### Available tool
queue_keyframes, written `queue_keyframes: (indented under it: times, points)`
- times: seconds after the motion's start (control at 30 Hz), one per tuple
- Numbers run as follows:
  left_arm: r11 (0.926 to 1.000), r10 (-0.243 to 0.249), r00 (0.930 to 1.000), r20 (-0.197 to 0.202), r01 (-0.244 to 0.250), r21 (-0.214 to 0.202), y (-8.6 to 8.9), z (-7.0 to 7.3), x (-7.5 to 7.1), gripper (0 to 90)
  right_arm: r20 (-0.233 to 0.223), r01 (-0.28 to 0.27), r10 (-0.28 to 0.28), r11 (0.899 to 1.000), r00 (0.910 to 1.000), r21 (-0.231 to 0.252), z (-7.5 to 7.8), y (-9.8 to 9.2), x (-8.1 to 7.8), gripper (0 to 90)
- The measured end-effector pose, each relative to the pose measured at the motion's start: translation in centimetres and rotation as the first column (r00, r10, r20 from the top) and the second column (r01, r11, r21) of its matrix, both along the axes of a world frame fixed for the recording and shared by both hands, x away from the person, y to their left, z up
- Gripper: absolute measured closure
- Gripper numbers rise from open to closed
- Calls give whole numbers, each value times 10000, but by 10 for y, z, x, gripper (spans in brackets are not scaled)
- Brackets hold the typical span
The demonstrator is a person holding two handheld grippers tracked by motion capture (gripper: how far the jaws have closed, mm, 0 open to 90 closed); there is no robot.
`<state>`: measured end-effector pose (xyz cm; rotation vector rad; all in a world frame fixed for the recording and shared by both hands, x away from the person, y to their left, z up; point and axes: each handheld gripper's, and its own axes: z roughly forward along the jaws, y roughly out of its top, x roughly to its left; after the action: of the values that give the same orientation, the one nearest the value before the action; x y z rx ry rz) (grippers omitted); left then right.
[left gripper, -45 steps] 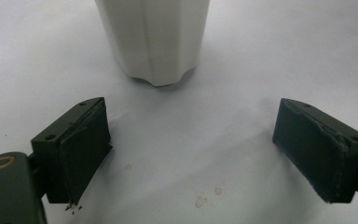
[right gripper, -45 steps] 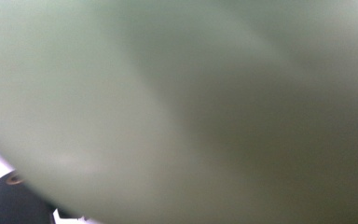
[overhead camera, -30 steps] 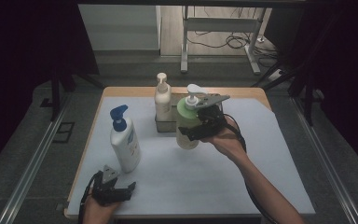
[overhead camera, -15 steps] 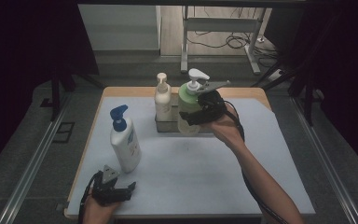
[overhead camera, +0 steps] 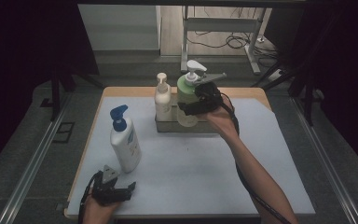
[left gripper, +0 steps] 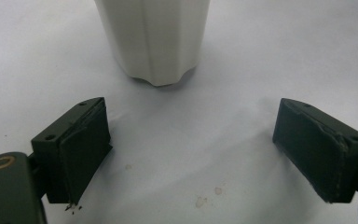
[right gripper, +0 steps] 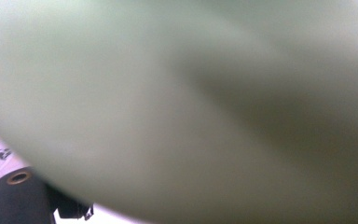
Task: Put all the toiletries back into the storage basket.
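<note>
My right gripper [overhead camera: 193, 108] is shut on a pale green pump bottle [overhead camera: 185, 95] with a white pump, held over the grey tray [overhead camera: 168, 127] at the table's far middle, beside a cream pump bottle [overhead camera: 162, 97] that stands in the tray. The green bottle's wall [right gripper: 177, 102] is blurred and very close in the right gripper view. My left gripper [overhead camera: 121, 190] rests open near the front left edge, its pads [left gripper: 81, 149] wide apart with nothing between them. Just beyond it stands a white bottle with a blue pump [overhead camera: 125, 140], whose base [left gripper: 154, 42] faces the left gripper.
A white sheet [overhead camera: 205, 172] covers the wooden table [overhead camera: 121, 91]. Dark curtains hang at both sides. Metal rails [overhead camera: 32, 163] run along the floor, and a desk frame with cables [overhead camera: 223, 32] stands behind the table.
My right gripper has carried the green bottle away from me and slightly up, from in front of the tray to over it. The left gripper has stayed still.
</note>
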<state>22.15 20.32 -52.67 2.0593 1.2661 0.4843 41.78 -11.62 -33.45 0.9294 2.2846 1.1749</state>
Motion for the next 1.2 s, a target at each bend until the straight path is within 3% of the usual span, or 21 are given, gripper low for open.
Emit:
queue_keyframes:
  times: [0.7,1.2]
  points:
    - [10000,-3,10000,-4,3,7,0,0,0,107,185,798,-797,9968,9966,-82,-5,5,34,124]
    - [10000,-4,10000,-29,4,3,0,0,0,107,91,1071,-1069,9939,9942,-255,-25,7,49,124]
